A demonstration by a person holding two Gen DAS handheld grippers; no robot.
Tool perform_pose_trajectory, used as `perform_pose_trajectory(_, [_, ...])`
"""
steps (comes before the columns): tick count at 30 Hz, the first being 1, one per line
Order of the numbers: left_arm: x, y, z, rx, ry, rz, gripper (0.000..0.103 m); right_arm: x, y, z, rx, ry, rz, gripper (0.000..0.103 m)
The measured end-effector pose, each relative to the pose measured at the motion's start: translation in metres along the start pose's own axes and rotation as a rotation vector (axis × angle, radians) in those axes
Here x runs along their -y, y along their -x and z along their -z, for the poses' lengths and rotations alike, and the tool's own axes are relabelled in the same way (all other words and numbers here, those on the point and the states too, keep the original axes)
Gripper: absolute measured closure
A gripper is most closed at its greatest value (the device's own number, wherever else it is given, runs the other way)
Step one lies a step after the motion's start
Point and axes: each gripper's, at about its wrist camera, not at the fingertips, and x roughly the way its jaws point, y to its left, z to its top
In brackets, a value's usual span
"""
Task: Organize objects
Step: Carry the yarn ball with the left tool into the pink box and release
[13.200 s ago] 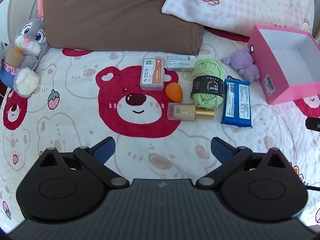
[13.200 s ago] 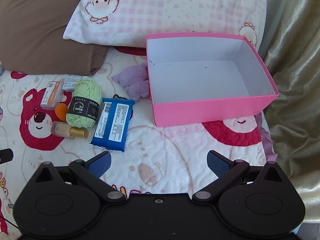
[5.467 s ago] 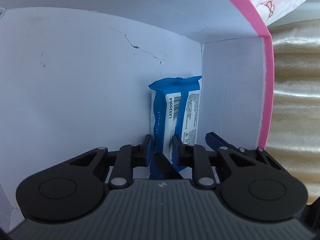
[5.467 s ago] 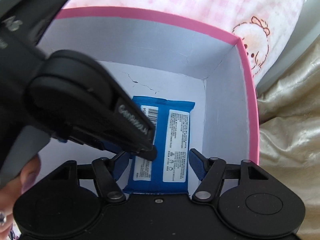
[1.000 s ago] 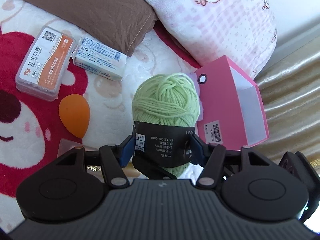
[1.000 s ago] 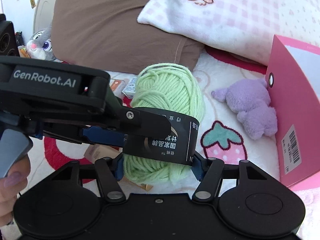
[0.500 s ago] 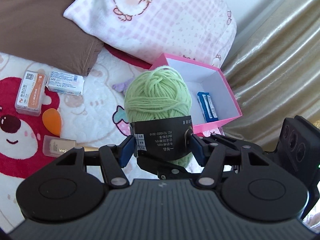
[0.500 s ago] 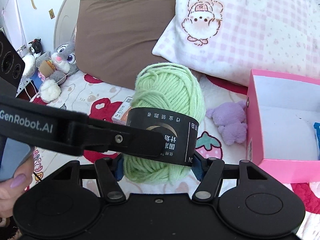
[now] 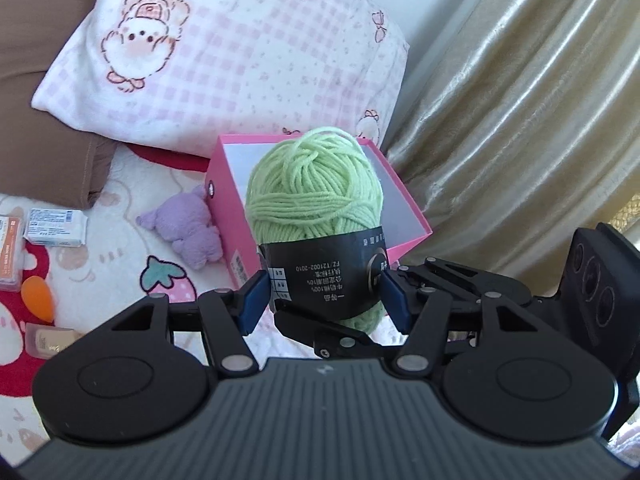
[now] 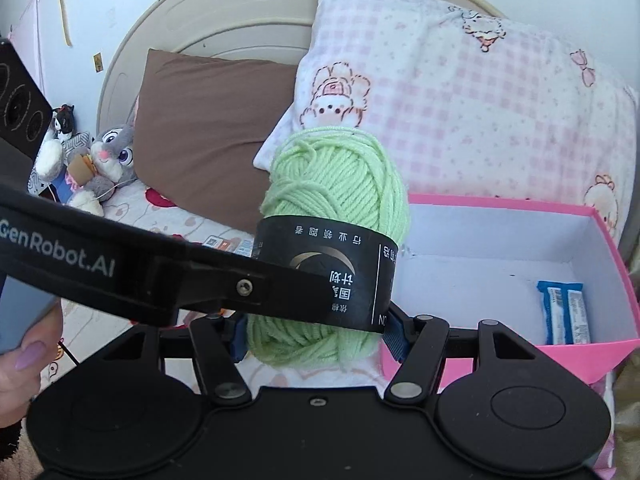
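Both tools are clamping one ball of light green yarn with a black paper band: the left gripper and the right gripper are each pressing its sides, holding it in the air. The open pink cardboard box is lying ahead, to the right of the right gripper, with a blue packet inside. I judge the carrying step is going on; next, lowering the yarn into the box and opening both.

A round ball of soft light-green yarn with a black paper band sits squeezed between the blue finger pads of both grippers. Past the fingertips, an open pink cardboard box holds a flat blue packet in its far right corner.
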Motion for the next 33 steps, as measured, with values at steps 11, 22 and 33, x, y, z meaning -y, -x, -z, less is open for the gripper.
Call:
perform_pose_trajectory(11, [0.04,-0.091,-0.052,-0.074,-0.021,0.038,0.043,0.086,-0.014,-0.023,-0.016,-0.061,0.11,0.036])
perform_pose_trajectory(22, [0.003,-0.201,-0.066,-0.16,0.174,-0.001,0.045,0.175,-0.097,-0.019,-0.211,-0.201,0.08,0.037])
perform_pose_trajectory(33, [-0.022,-0.258,-0.047,-0.264,0.271,0.013,0.044,0.194,-0.14,0.003,-0.415,-0.2,0.12,0.034])
